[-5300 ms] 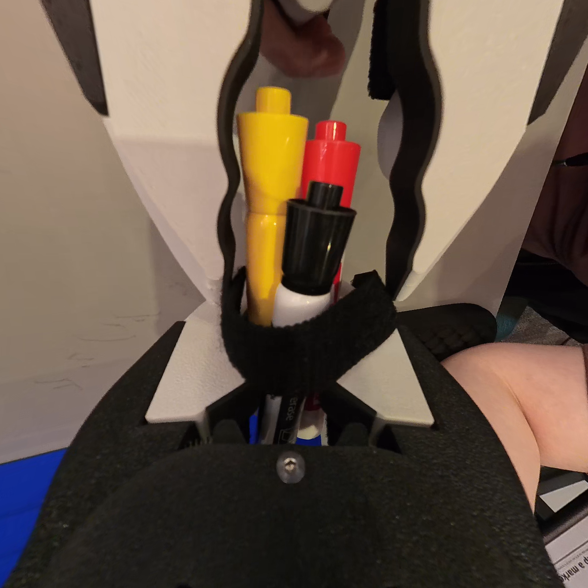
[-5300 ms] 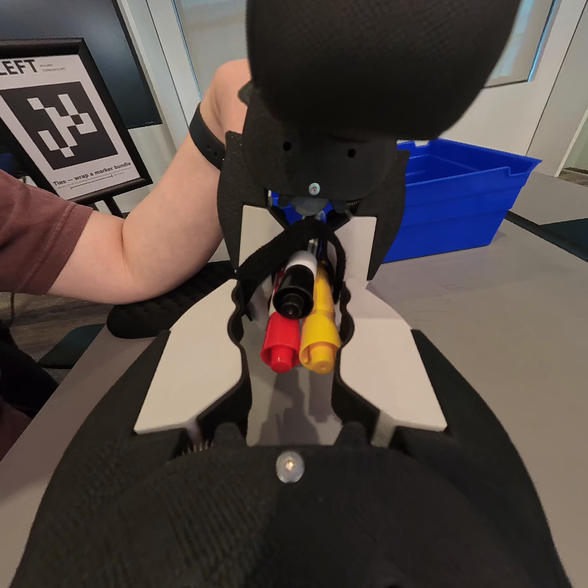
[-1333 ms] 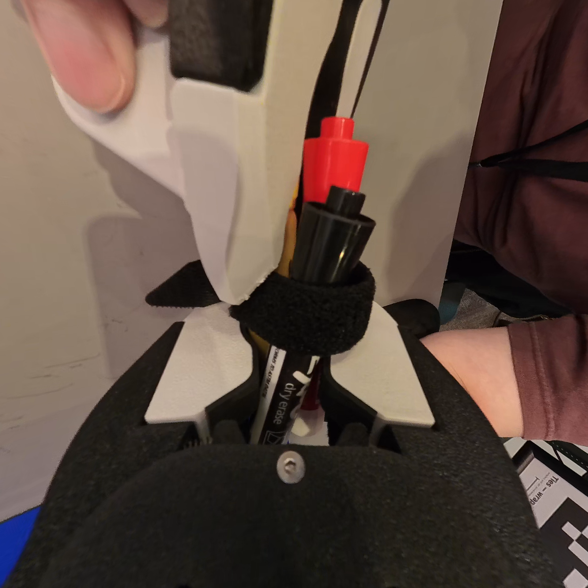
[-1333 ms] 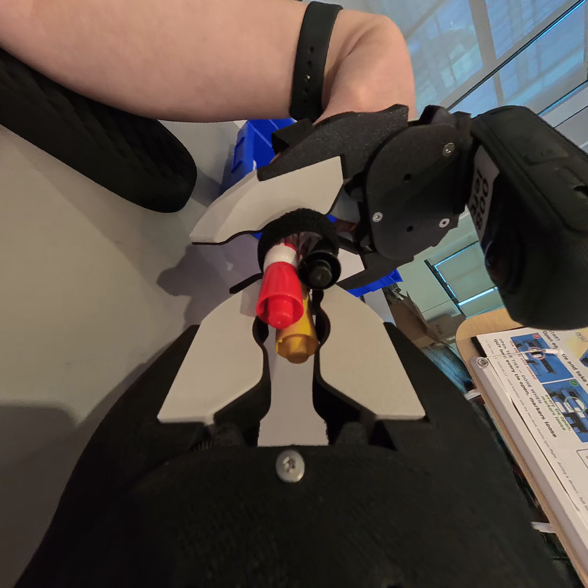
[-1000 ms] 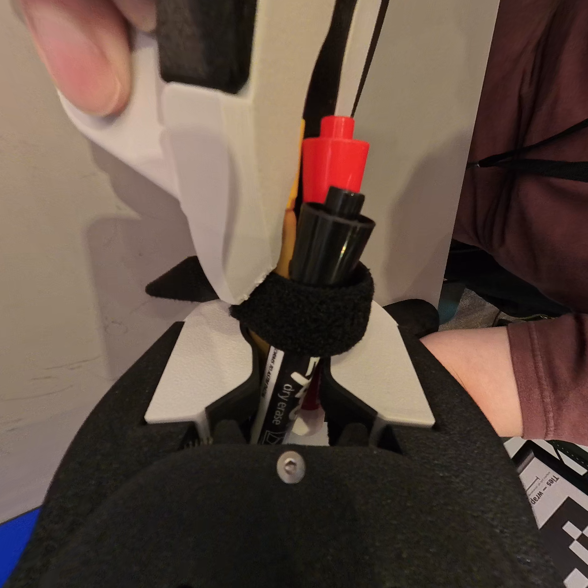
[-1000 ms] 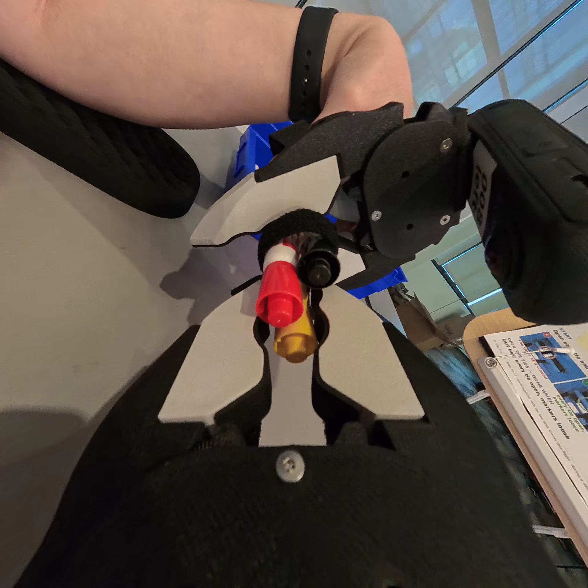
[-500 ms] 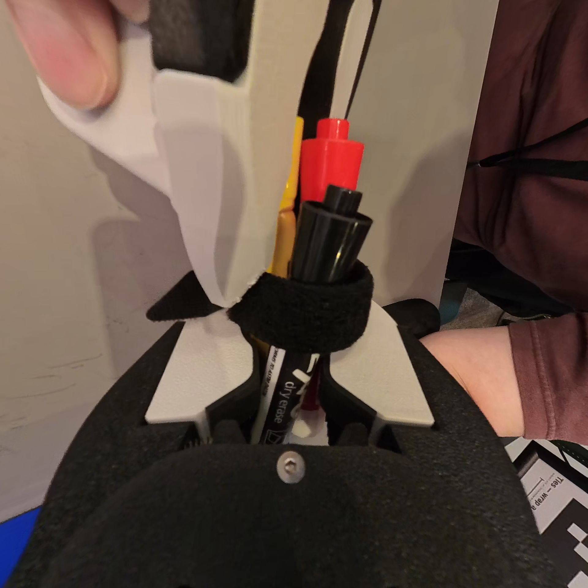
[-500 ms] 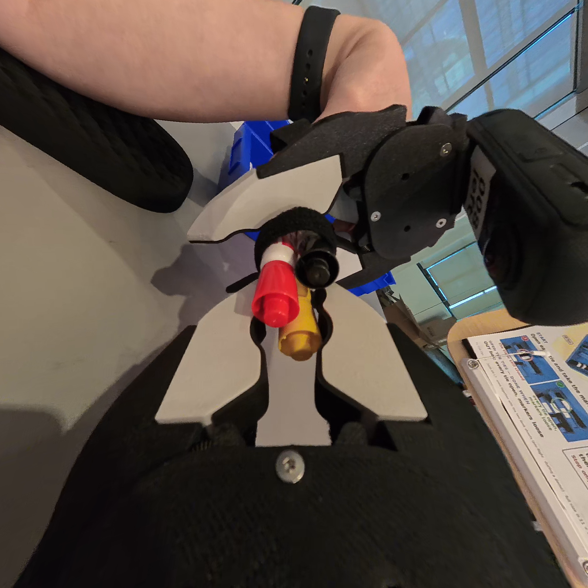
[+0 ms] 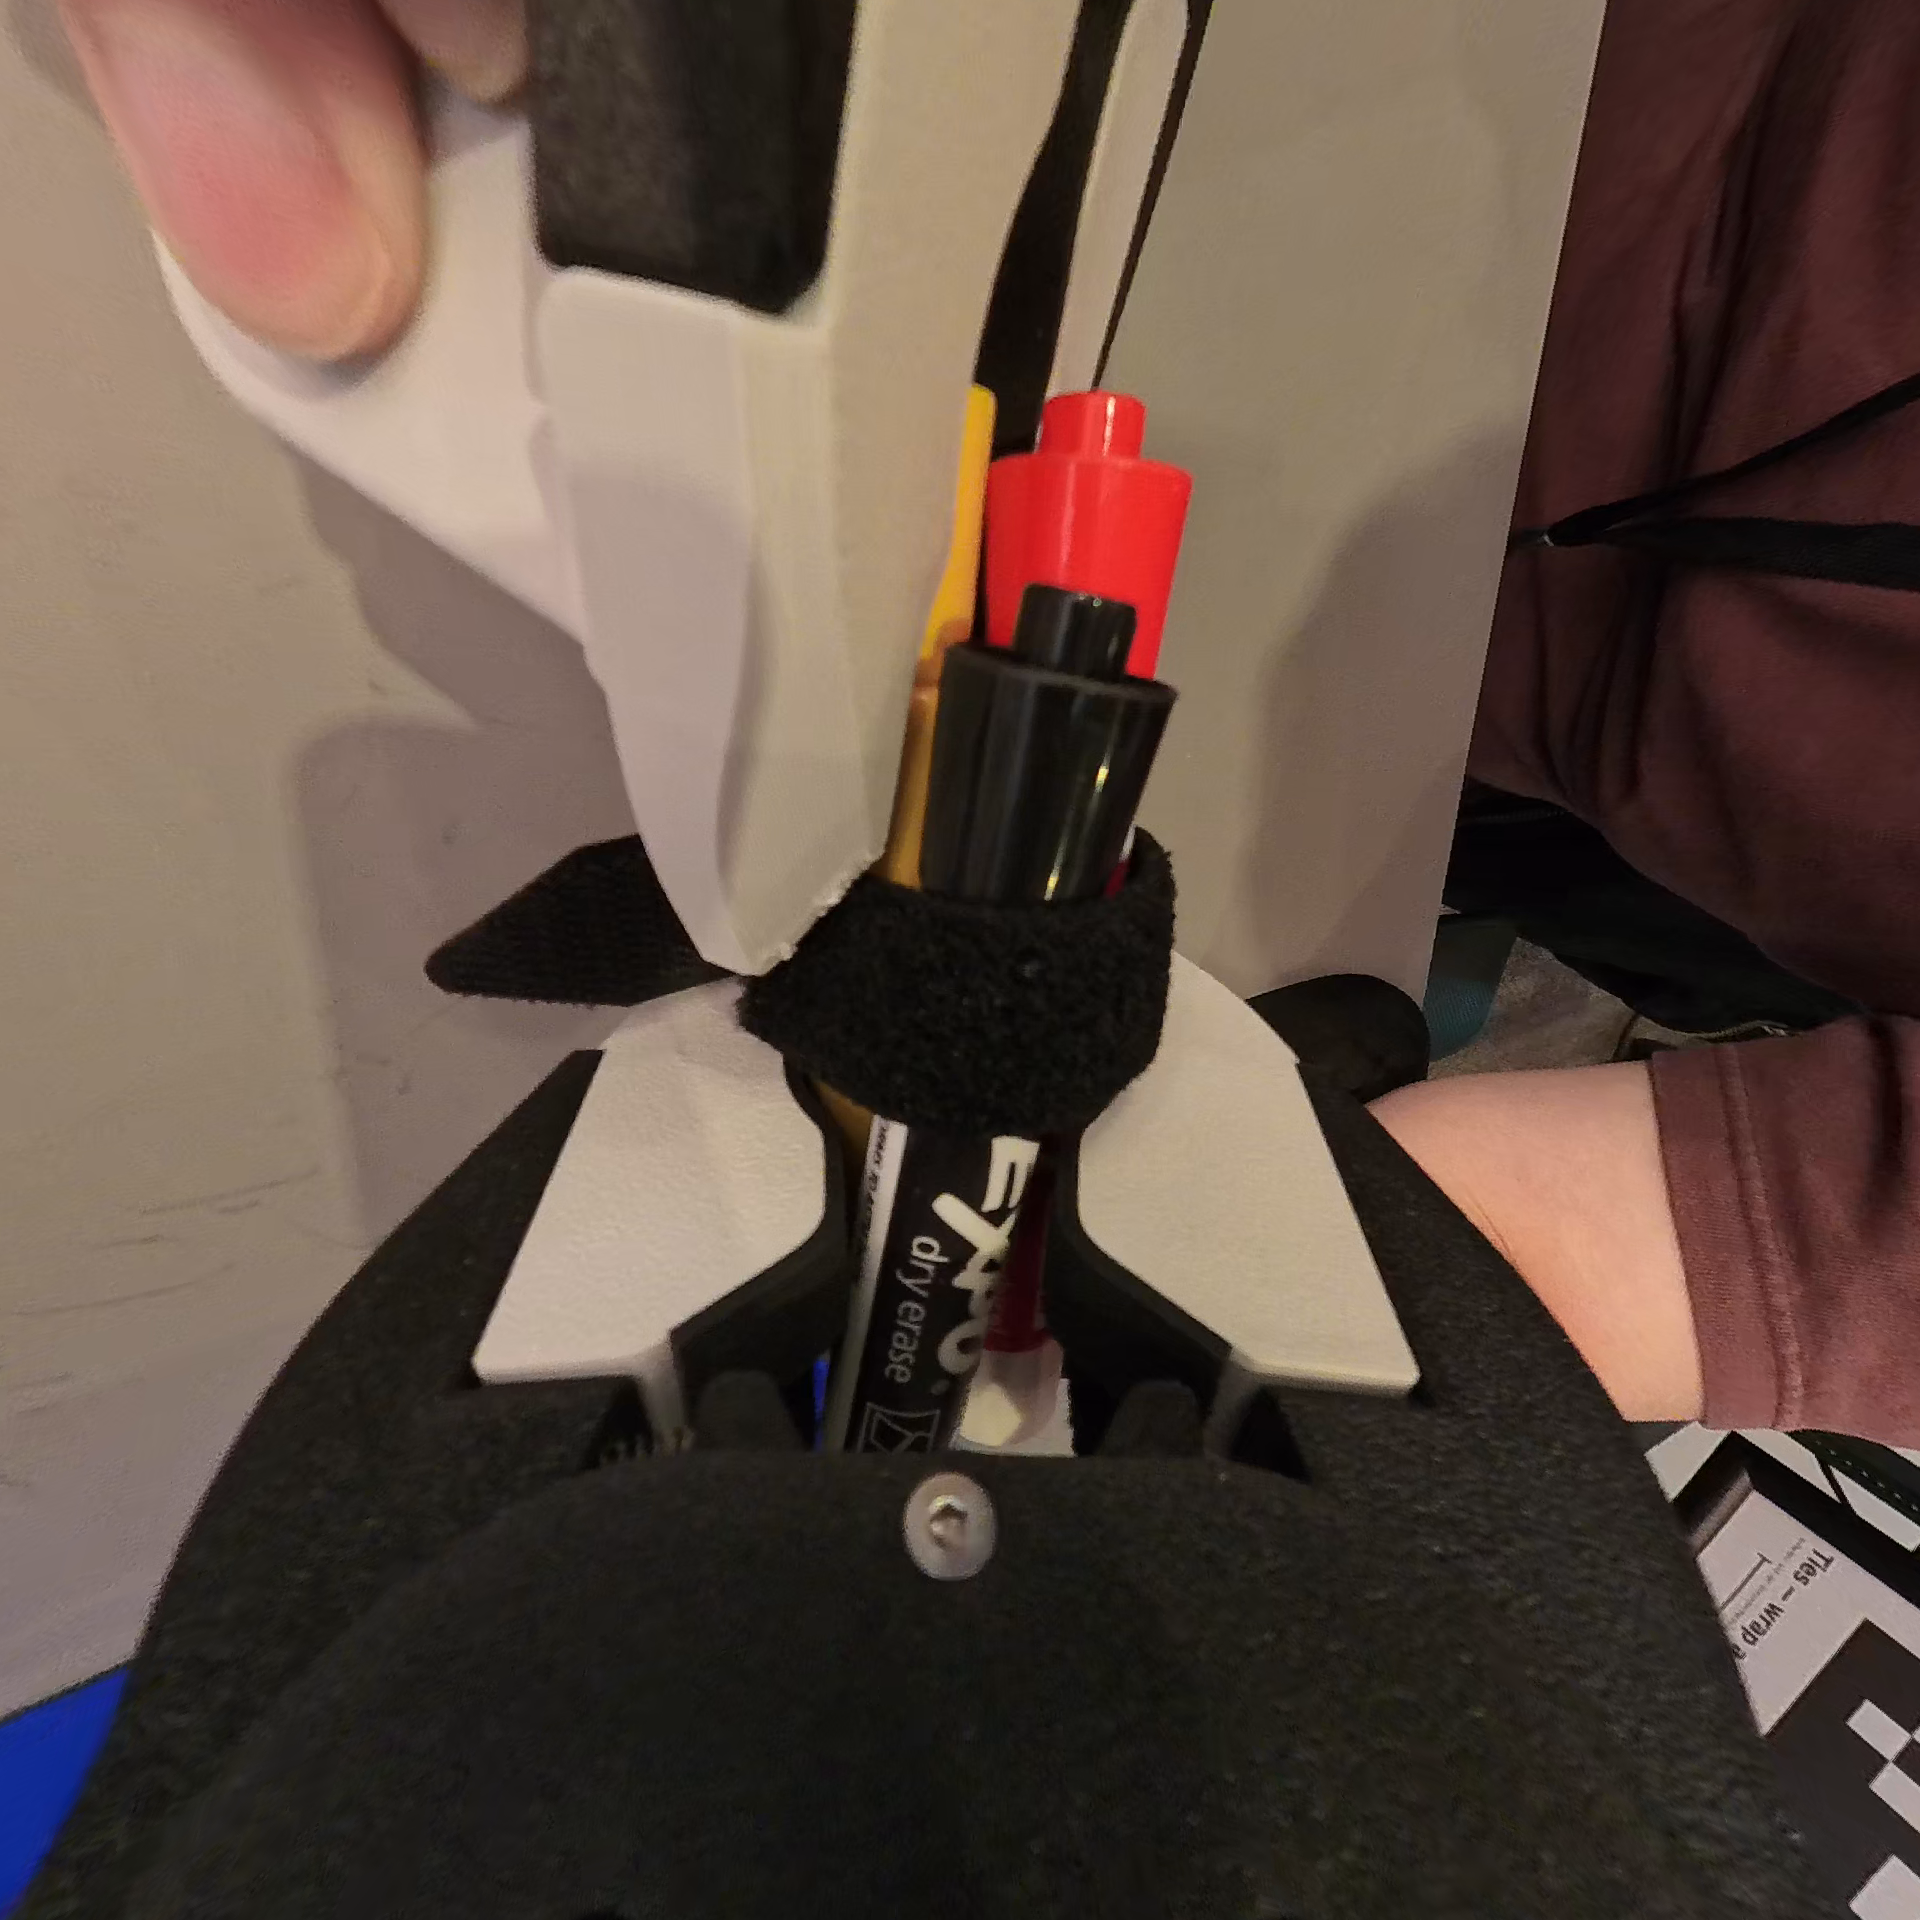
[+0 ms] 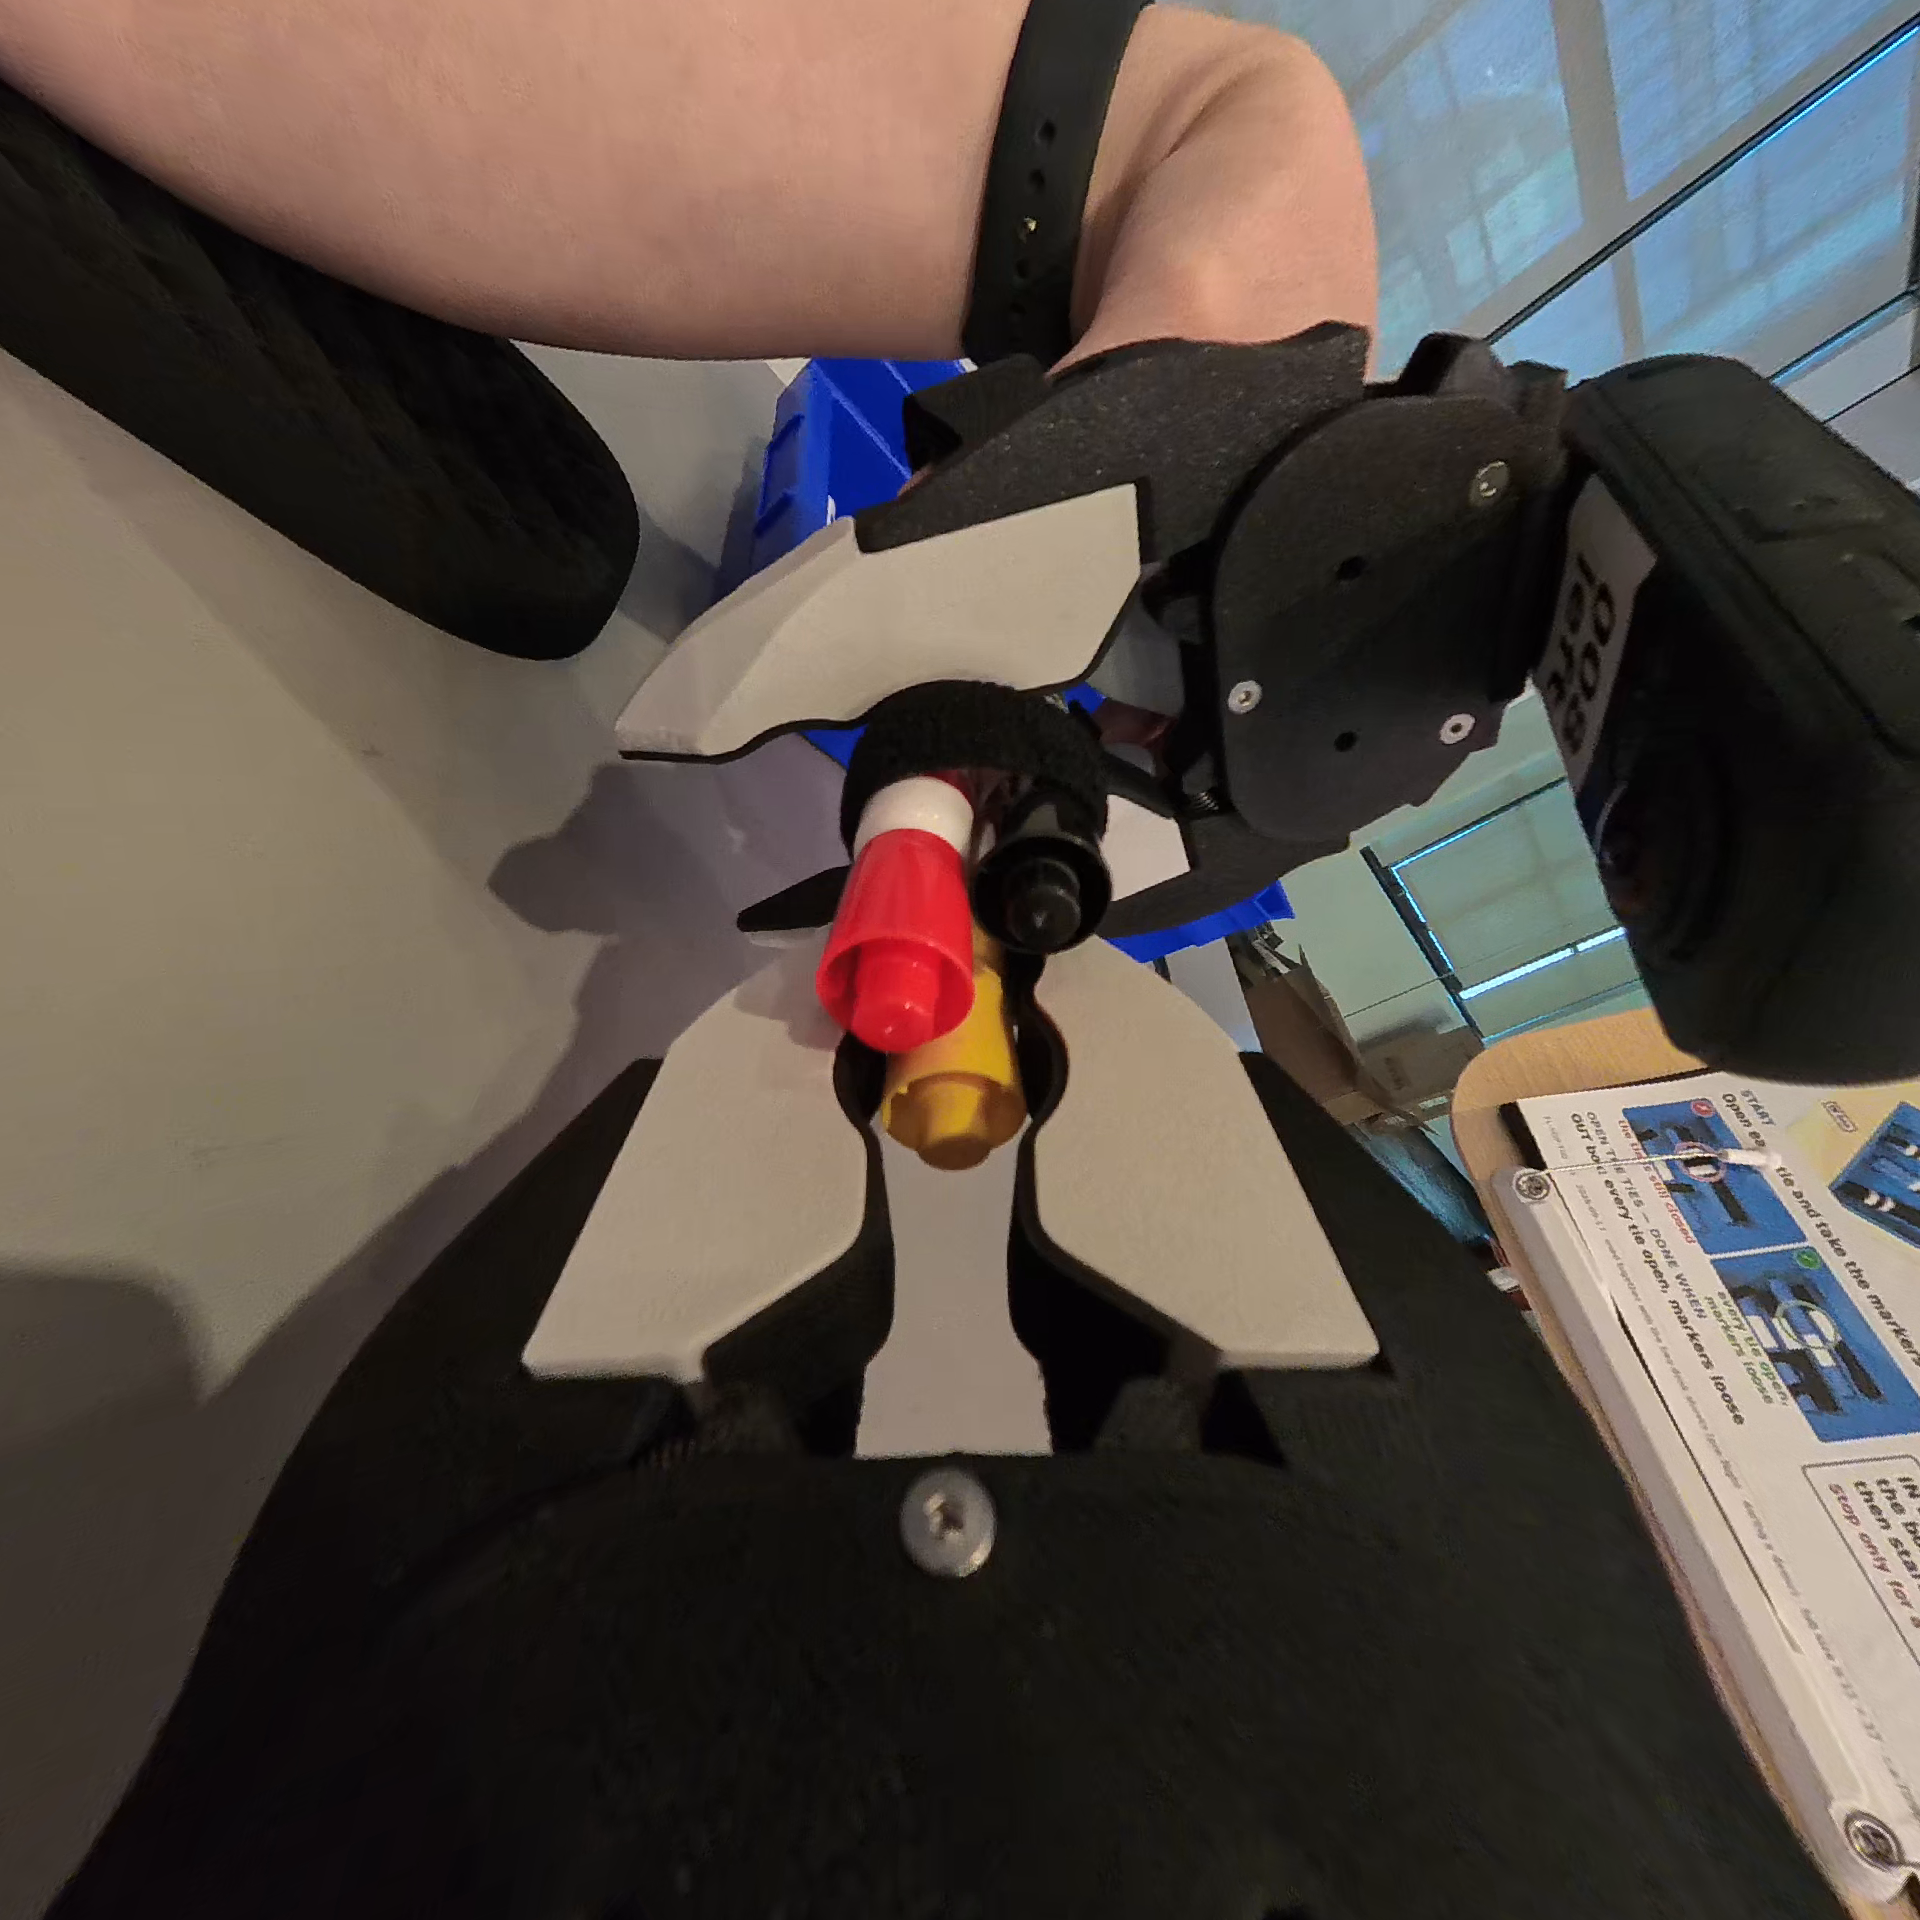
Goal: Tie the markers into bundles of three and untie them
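My left gripper is clamped on the barrels of the three markers, just behind the black strap that rings them. The bundle's long axis runs straight out from these tongs, caps pointing at my right gripper, which is closed around the yellow cap ahead of the strap. The strap's loose tail sticks out sideways beside one right finger; I judge that is what the right tongs must reach next, with table open around it.
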The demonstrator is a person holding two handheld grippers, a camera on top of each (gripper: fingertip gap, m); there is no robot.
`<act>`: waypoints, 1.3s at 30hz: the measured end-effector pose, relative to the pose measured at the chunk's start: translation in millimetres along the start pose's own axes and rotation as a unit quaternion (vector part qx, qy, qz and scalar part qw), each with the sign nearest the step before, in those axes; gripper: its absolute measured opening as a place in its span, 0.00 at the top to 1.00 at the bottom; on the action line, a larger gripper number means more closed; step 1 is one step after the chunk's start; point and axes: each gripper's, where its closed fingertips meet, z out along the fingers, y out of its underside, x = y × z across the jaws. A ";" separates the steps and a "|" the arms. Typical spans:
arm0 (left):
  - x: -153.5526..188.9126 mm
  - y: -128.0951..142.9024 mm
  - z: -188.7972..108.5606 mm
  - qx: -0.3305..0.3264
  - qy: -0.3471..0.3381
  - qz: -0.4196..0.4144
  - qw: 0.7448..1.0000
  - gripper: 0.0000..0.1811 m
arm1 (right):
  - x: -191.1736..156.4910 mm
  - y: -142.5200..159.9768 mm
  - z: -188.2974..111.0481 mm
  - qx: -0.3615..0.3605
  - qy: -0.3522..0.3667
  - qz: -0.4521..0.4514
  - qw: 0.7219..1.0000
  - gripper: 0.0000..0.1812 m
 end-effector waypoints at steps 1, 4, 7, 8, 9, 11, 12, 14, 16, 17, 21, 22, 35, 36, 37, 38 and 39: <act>0.2 0.2 0.5 -0.001 0.002 -0.001 1.000 0.76 | -0.4 0.5 0.1 -0.001 -0.002 0.001 1.000 0.88; 0.5 0.6 0.8 -0.002 0.003 -0.002 1.000 0.76 | -0.9 0.8 0.3 -0.002 -0.005 0.003 1.000 0.88; 0.0 1.2 1.5 -0.005 0.003 -0.005 1.000 0.76 | -1.3 1.4 0.7 -0.001 -0.013 0.017 1.000 0.88; -0.4 0.8 1.4 -0.004 0.002 -0.004 1.000 0.76 | -0.9 1.3 0.4 0.001 -0.008 0.016 1.000 0.88; -0.4 0.4 1.1 -0.003 0.002 -0.005 1.000 0.76 | -0.5 1.0 0.3 0.004 -0.001 0.011 1.000 0.87; -0.6 1.6 1.6 -0.008 0.000 -0.006 1.000 0.77 | -0.6 1.2 1.0 0.006 0.003 0.010 1.000 0.85; -0.9 2.1 1.8 -0.009 -0.001 -0.008 1.000 0.77 | 0.1 1.5 1.1 0.008 0.008 0.011 1.000 0.83; -1.8 2.3 2.1 -0.010 -0.002 -0.010 1.000 0.77 | 0.8 2.4 0.8 0.009 0.013 0.008 1.000 0.82; -2.4 3.0 2.5 -0.012 -0.001 -0.013 1.000 0.76 | 2.3 3.2 0.6 0.007 0.019 0.004 1.000 0.80; -2.4 2.6 2.3 -0.011 -0.001 -0.012 1.000 0.76 | 3.2 2.7 0.2 0.008 0.024 0.002 1.000 0.80; -3.0 3.1 2.3 -0.010 -0.001 -0.016 1.000 0.78 | 6.1 4.8 -0.3 0.007 0.033 0.007 0.999 0.77; -3.5 3.4 2.3 -0.010 -0.001 -0.016 1.000 0.77 | 6.3 5.4 -0.5 0.006 0.033 0.008 0.999 0.78; -2.9 3.4 2.4 -0.012 -0.003 -0.013 1.000 0.77 | 2.4 5.3 -1.0 0.002 0.022 0.000 1.000 0.86; -2.4 3.6 2.6 -0.013 -0.002 -0.012 1.000 0.78 | 1.6 5.8 -1.0 0.001 0.020 -0.001 1.000 0.87; -2.5 3.7 2.7 -0.014 -0.002 -0.012 1.000 0.77 | 1.3 6.1 -1.2 0.000 0.020 -0.003 1.000 0.87; -2.4 3.6 2.7 -0.014 -0.002 -0.012 1.000 0.78 | 0.9 6.3 -1.2 -0.001 0.020 -0.004 1.000 0.88; -2.6 3.9 2.8 -0.015 -0.003 -0.012 1.000 0.78 | 0.6 7.0 -1.1 -0.003 0.020 -0.006 1.000 0.88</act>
